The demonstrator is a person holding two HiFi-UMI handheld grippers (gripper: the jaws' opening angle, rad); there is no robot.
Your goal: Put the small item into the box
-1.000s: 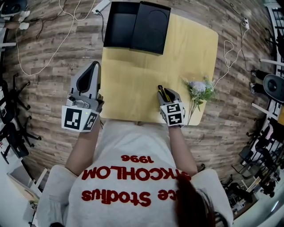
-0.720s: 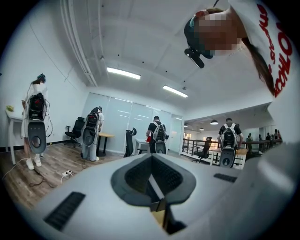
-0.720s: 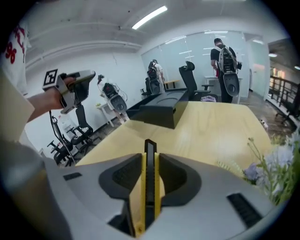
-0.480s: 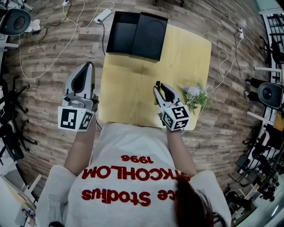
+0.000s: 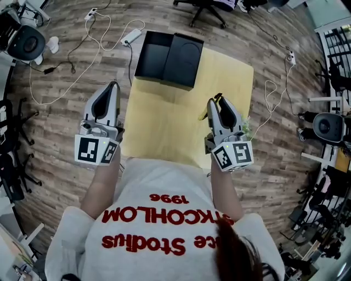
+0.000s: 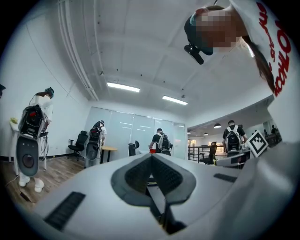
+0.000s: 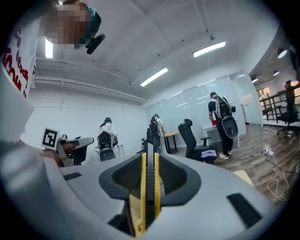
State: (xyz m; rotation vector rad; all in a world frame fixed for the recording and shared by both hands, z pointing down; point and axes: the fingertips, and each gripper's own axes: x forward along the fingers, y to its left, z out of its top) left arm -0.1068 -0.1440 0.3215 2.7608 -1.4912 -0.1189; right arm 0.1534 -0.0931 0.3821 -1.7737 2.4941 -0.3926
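An open black box (image 5: pixel 152 46) with its lid (image 5: pixel 185 54) beside it stands at the far end of the yellow table (image 5: pixel 164 110). My right gripper (image 5: pixel 216 97) hangs level above the table's right side, shut on a thin yellow and black item (image 7: pixel 142 187) that stands on edge between the pads. The same gripper (image 7: pixel 150 157) points out into the room in the right gripper view. Off the table's left edge, over the floor, my left gripper (image 5: pixel 113 85) is also held level. Its jaws (image 6: pixel 151 159) meet with nothing between them.
A sprig of flowers (image 5: pixel 246 127) lies at the table's right edge, mostly hidden behind the right gripper. Cables and a power strip (image 5: pixel 131 37) lie on the wooden floor beyond the box. An office chair (image 5: pixel 205 8) stands farther back. Several people stand in the room.
The right gripper has lifted off the table with the item, swinging from pointing down to level, and now covers the flowers. The left gripper has risen a little.
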